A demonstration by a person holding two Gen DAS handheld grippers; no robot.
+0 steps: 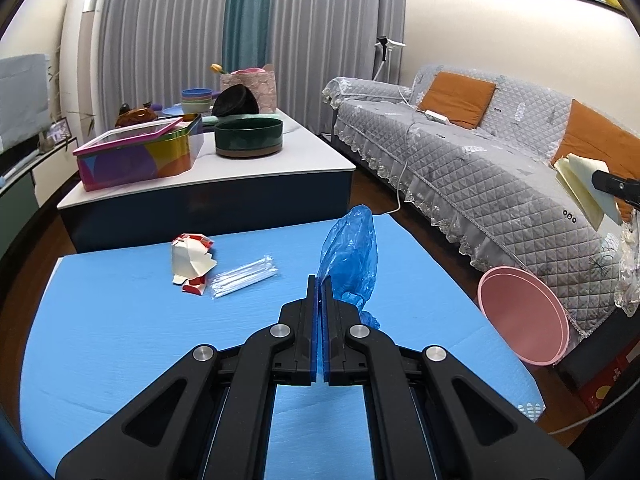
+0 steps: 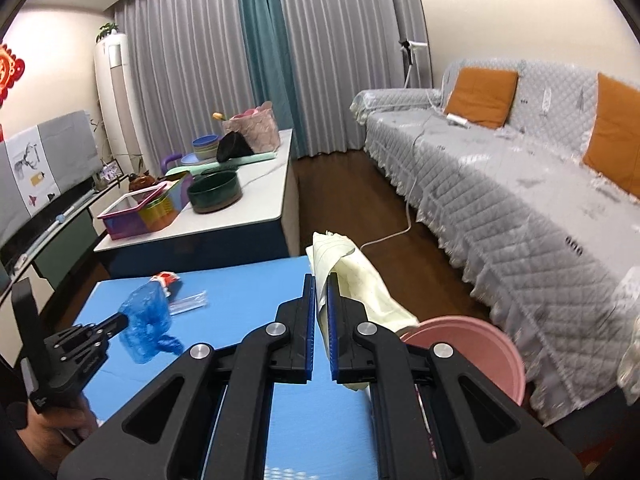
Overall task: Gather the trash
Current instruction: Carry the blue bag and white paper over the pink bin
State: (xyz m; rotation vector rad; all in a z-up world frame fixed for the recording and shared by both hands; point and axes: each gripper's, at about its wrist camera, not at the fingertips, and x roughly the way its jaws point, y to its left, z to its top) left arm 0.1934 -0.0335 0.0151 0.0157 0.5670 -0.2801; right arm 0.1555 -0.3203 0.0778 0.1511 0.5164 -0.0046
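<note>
My left gripper is shut on a crumpled blue plastic bag, held above the blue mat. The right wrist view shows that same bag at the tip of the left gripper, with a hand below it. My right gripper is shut on a pale cream folded paper wrapper, lifted over the mat's right edge; in the left wrist view this wrapper shows at far right. A torn red-and-white carton and a packet of clear straws lie on the mat.
A pink round bin stands at the mat's right edge, against the grey quilted sofa; its rim shows beside the right gripper. Behind the mat a low white table carries a colourful tin box, a green bowl and stacked dishes.
</note>
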